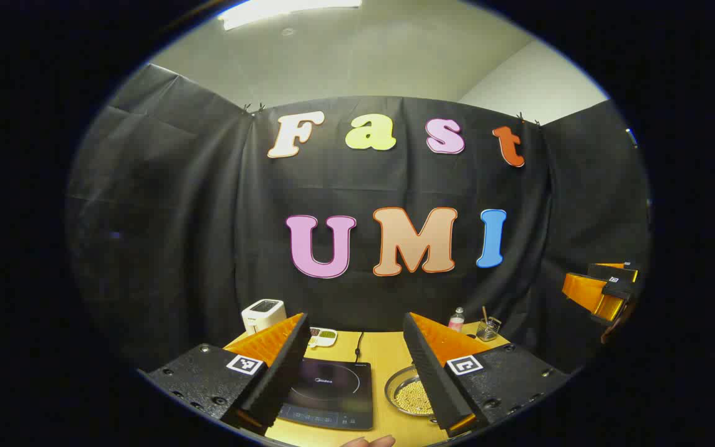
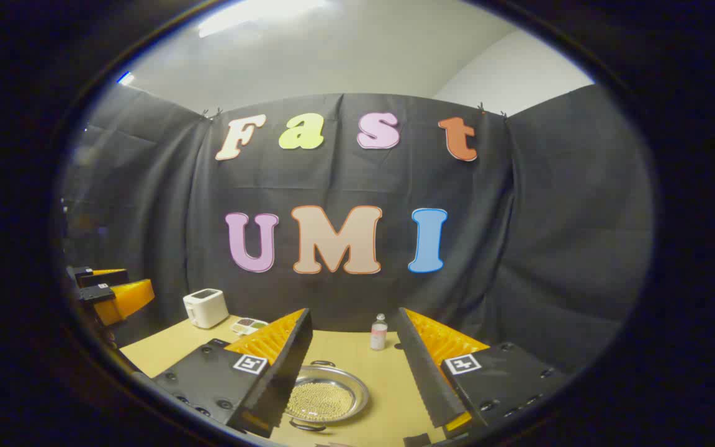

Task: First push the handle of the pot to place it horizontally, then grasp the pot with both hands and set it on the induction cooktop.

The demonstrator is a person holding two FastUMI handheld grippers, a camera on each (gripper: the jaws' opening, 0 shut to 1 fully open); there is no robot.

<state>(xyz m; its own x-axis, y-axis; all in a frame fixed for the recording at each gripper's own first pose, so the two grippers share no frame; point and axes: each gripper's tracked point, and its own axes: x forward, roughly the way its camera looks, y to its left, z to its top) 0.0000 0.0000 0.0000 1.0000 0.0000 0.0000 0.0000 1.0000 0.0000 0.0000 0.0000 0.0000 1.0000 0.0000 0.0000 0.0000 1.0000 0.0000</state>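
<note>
Left gripper (image 1: 354,372) up off the worktop (image 1: 382,354), fingers spread, nothing between them. Through the gap: cooktop (image 1: 329,391), black glass, cord running off toward the back edge. A fingertip (image 1: 370,441) pokes in at the bottom of that view.

Left to right along the back edge in the left gripper view: white toaster (image 1: 263,315), small dish (image 1: 322,336) with dark and green contents, pink-label bottle (image 1: 456,320), glass (image 1: 488,329) with a stick in it.

Pot (image 2: 326,397) sits on the worktop just right of the cooktop, not on it. Shallow steel, filled with small pale beads. In the right gripper view one looped handle (image 2: 322,363) shows on the far rim and another on the near rim; near one partly cut off. In the left gripper view the pot (image 1: 408,391) is half hidden behind the left gripper's right finger.

Right gripper (image 2: 352,372) also in the air, fingers spread, empty, pot seen between them. It shows far right in the left gripper view (image 1: 599,292), well clear of the worktop. Left gripper shows at the far left in the right gripper view (image 2: 112,292).
</note>
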